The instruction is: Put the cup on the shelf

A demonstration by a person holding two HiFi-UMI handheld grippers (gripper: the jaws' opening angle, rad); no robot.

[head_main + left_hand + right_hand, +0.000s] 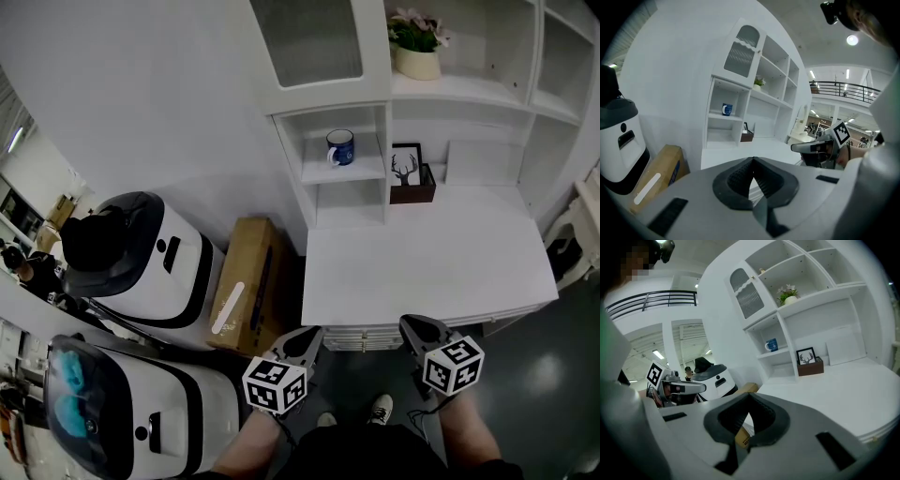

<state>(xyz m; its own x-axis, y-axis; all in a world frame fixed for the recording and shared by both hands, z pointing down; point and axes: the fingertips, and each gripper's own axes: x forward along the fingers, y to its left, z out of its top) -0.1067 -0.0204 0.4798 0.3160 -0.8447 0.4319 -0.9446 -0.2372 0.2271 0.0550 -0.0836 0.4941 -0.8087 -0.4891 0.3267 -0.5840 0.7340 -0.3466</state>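
A blue cup (340, 147) with white print stands upright on the middle board of the narrow cubby in the white shelf unit (337, 174). It also shows small in the left gripper view as the cup (726, 109) and in the right gripper view as the cup (772, 345). My left gripper (309, 334) and right gripper (413, 325) hang low by the desk's front edge, far from the cup. Both are shut with nothing between the fingers, as the left gripper (752, 161) and right gripper (749, 397) show close up.
A white desk top (422, 262) runs out from the shelf unit. At its back stand a deer picture (406, 165) and a brown box (413, 195); a flower pot (417, 49) sits higher up. A cardboard box (246, 287) and two white machines (150, 262) stand at left.
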